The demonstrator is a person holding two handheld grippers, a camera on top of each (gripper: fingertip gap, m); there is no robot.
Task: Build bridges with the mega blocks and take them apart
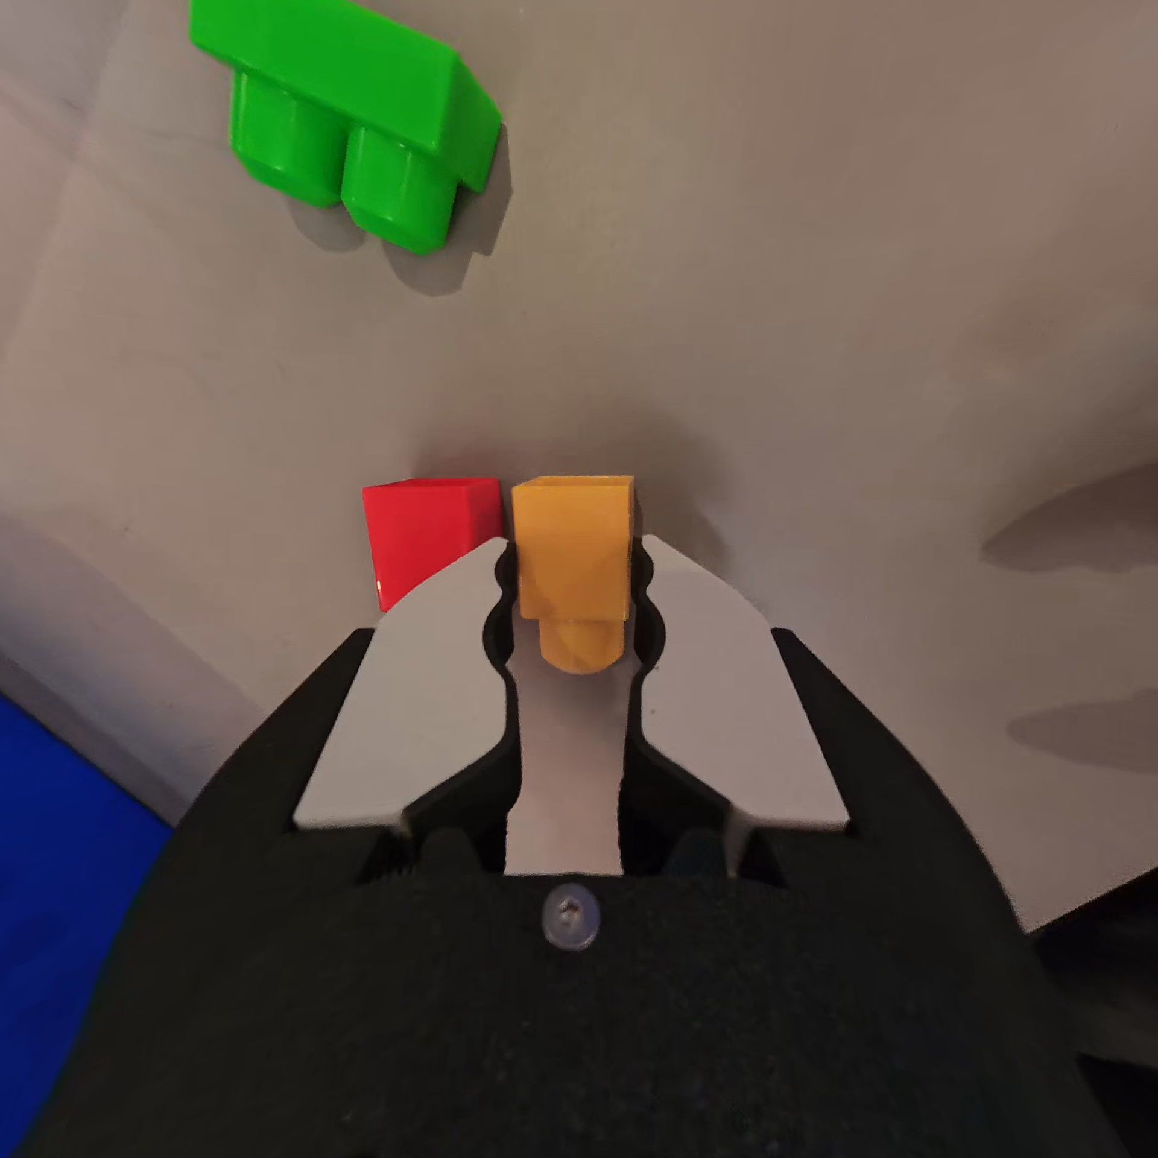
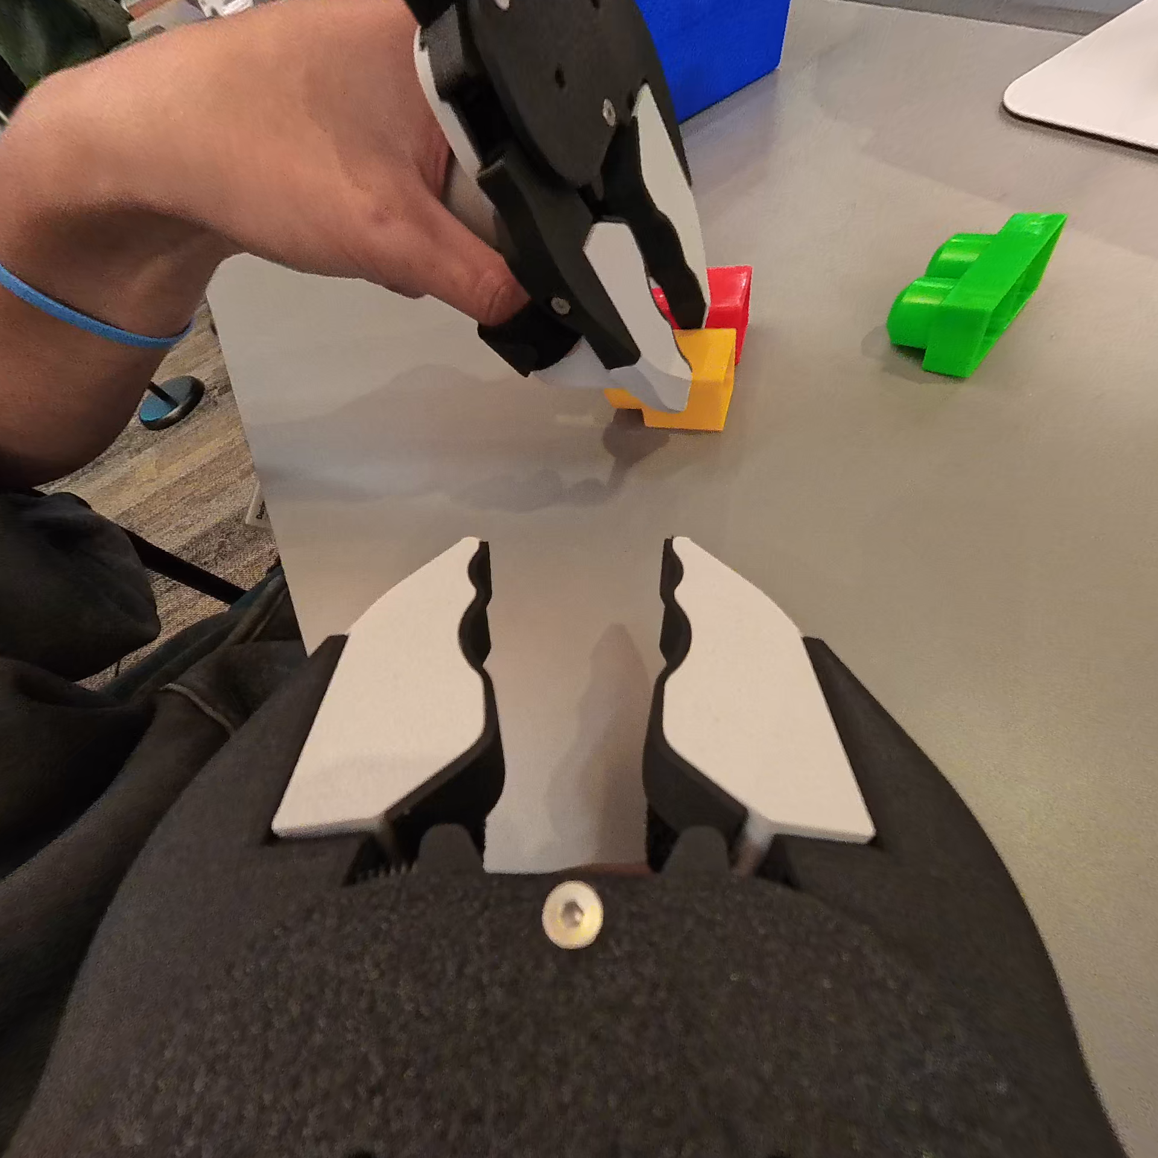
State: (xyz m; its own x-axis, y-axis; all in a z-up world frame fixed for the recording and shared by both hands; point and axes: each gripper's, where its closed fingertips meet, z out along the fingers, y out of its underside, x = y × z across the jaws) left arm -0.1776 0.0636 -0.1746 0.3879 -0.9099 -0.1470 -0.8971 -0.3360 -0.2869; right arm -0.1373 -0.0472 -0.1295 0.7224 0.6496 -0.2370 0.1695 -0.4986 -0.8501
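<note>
- The orange block [image 1: 571, 551] lies on its side on the grey table [image 1: 814, 313], its single stud pointing back toward my left wrist camera at 6 o'clock, long axis running 12 to 6.
- My left gripper [image 1: 573, 564] pinches the orange block by its two flat sides, fingers pressed against it.
- The red block [image 1: 426, 532] sits just beside the orange one at its 9 o'clock; whether they touch I cannot tell.
- The green block [image 1: 351, 119], a two-stud arch piece, lies tipped on its side at 11 o'clock, studs aimed toward 6, well apart from the others.
- In the right wrist view my left hand [image 2: 282, 188] angles the tool steeply down from 10 o'clock onto the blocks.
- My right gripper [image 2: 575, 564] hovers over bare table, fingers spread and holding nothing.
- A blue box [image 2: 720, 50] stands at 12 o'clock behind the blocks.
</note>
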